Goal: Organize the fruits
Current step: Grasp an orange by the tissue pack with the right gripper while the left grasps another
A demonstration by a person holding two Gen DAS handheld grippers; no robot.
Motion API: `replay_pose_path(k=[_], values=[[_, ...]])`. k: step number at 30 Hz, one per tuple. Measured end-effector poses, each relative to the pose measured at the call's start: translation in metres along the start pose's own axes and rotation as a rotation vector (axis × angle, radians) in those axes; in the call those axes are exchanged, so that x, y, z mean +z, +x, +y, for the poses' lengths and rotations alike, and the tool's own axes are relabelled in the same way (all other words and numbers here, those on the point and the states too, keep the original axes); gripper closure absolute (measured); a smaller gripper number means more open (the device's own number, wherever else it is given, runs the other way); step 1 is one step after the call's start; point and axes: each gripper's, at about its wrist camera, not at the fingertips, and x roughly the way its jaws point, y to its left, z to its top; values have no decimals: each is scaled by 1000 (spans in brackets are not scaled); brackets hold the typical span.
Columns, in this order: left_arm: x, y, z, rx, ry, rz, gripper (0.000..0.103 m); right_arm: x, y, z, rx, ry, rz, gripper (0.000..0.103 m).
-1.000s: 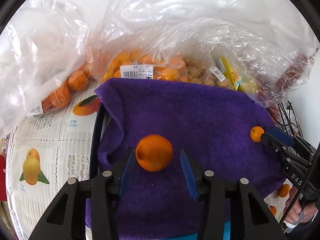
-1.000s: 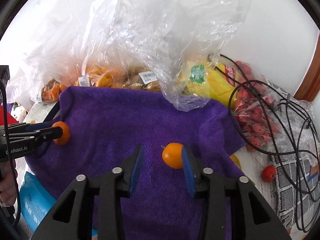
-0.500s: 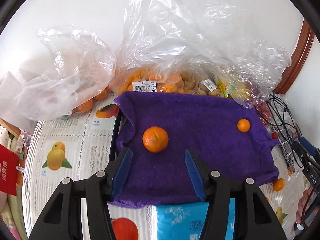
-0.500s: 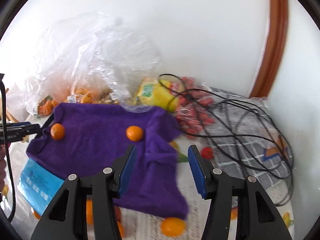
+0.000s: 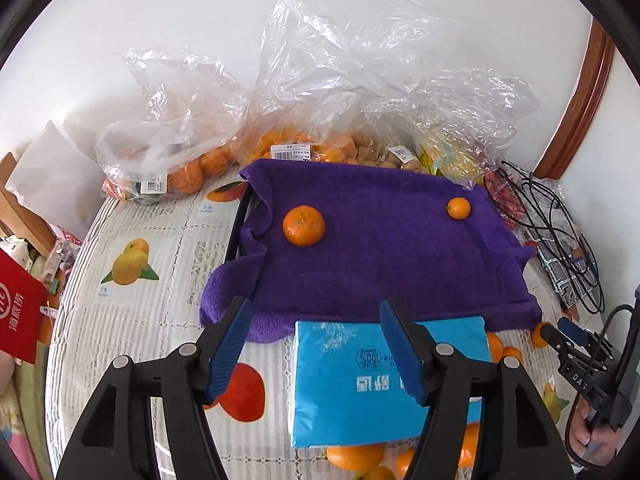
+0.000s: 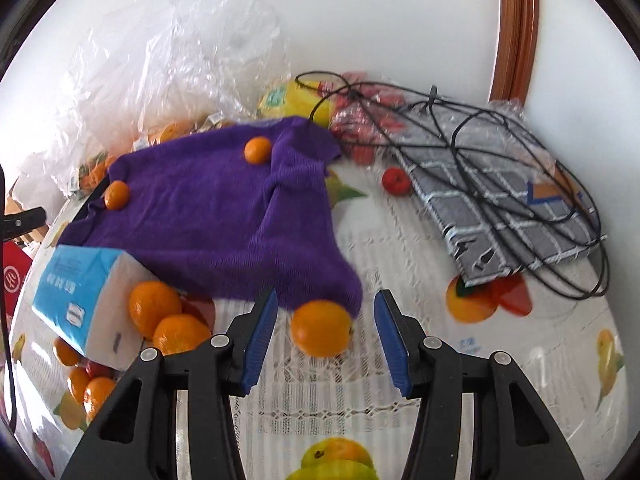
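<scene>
A purple towel [image 5: 380,248] lies on the table with a large orange [image 5: 303,225] at its left and a small orange [image 5: 459,208] at its right; both also show in the right wrist view [image 6: 117,195] [image 6: 258,150]. My left gripper [image 5: 320,344] is open and empty, held above the towel's near edge and a blue tissue pack [image 5: 384,384]. My right gripper [image 6: 326,340] is open, with a loose orange [image 6: 321,333] on the tablecloth between its fingers, apart from both pads. Several more oranges [image 6: 156,314] lie beside the tissue pack [image 6: 80,292].
Clear plastic bags of oranges and other fruit [image 5: 304,148] stand along the back wall. A tangle of black cable [image 6: 500,152] lies on a grey checked pack [image 6: 500,200] at the right. A small red fruit [image 6: 395,181] sits near it. A red card [image 5: 18,320] lies at far left.
Both grippers have pulled back from the towel, leaving an orange each on it. The right gripper has dropped toward the table's near side, around a loose orange.
</scene>
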Motion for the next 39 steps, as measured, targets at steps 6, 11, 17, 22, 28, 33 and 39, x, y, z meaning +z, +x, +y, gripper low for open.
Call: replay_pose_path(k=[6, 11, 17, 22, 28, 33, 39], values=[[-21, -8, 15, 19, -9, 17, 38, -12, 15, 5, -5, -4, 12, 67], [-39, -14, 19, -4, -2, 25, 38, -14, 4, 12, -1, -17, -14, 67], [-66, -14, 13, -63, 27, 56, 38, -22, -26, 22, 1, -16, -51, 67], [-92, 0, 1, -98, 54, 94, 38, -39, -48, 34, -11, -32, -61, 67], [-108, 18, -7, -140, 63, 108, 38, -60, -56, 43, 2, -22, -50, 67], [-112, 28, -12, -121, 72, 90, 48, -75, -48, 51, 17, -11, -27, 67], [-117, 22, -4, -115, 101, 59, 57, -80, -40, 64, 20, -41, -42, 67]])
